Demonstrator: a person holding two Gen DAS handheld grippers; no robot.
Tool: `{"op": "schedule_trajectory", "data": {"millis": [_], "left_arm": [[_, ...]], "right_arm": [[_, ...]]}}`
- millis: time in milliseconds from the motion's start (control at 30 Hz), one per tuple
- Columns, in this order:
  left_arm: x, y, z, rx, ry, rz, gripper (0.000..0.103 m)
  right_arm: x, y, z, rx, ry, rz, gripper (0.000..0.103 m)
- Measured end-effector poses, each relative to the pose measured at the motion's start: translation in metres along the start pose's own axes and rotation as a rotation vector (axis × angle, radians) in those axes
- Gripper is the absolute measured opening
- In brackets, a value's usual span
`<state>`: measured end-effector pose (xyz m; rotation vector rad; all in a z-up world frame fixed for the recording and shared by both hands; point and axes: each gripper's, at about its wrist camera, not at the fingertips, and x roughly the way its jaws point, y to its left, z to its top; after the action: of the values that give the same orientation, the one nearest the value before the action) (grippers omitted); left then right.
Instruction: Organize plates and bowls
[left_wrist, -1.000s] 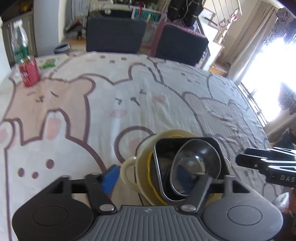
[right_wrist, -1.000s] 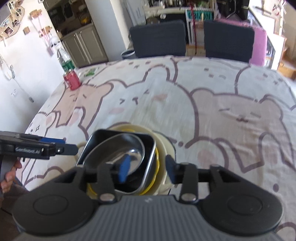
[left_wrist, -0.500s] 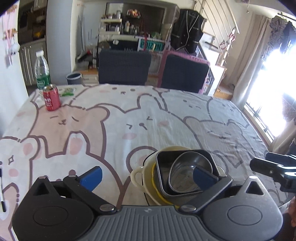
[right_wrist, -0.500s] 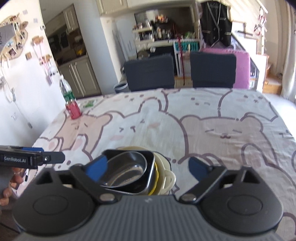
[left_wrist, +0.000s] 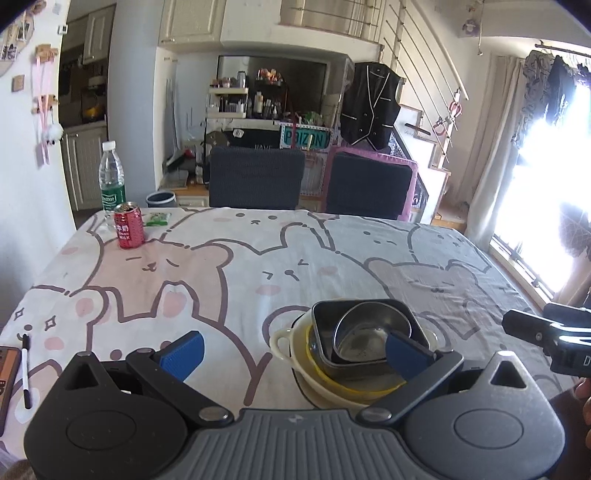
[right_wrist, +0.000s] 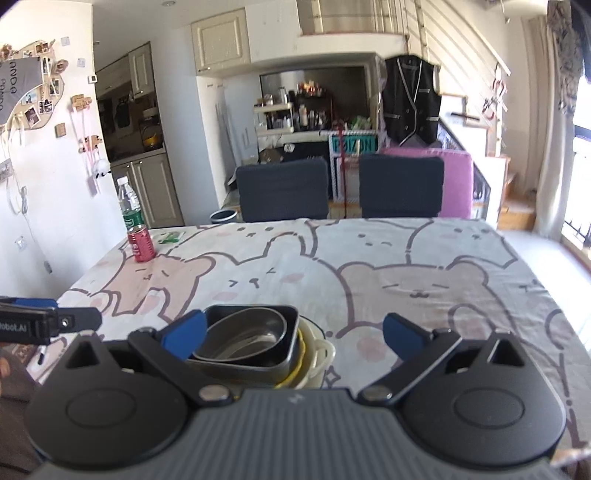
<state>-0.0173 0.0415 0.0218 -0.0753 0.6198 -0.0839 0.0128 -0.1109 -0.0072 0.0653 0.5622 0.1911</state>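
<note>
Both grippers, left gripper (left_wrist: 293, 350) and right gripper (right_wrist: 293, 334), gape empty above nested steel dishes (left_wrist: 365, 338).

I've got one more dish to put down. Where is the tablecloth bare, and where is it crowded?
Bare: the wide middle between the red can and the nested stack of bowls, and the whole window side beyond the stack. Crowded: the far corner with can, water bottle and green packet, and the near edge by the pen.
</note>
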Motion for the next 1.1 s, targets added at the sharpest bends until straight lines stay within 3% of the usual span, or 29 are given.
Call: {"op": "schedule_trajectory", "data": {"millis": [200, 467, 700, 1100], "left_arm": [[-0.005, -0.004, -0.020, 0.037, -0.028, 0.043, 0.103], [-0.007, -0.006, -0.043, 0.037, -0.035, 0.039, 0.103], [-0.008, -0.011, -0.056, 0.071, -0.035, 0.059, 0.103], [-0.014, -0.011, -0.063, 0.065, -0.055, 0.064, 0.103]], "right_arm": [[-0.010, 0.008, -0.018, -0.039, -0.021, -0.034, 0.103], [-0.019, 0.011, -0.039, -0.062, -0.028, -0.063, 0.103], [-0.026, 0.010, -0.051, -0.093, -0.060, -0.096, 0.103], [-0.028, 0.003, -0.064, -0.070, -0.033, -0.087, 0.103]]}}
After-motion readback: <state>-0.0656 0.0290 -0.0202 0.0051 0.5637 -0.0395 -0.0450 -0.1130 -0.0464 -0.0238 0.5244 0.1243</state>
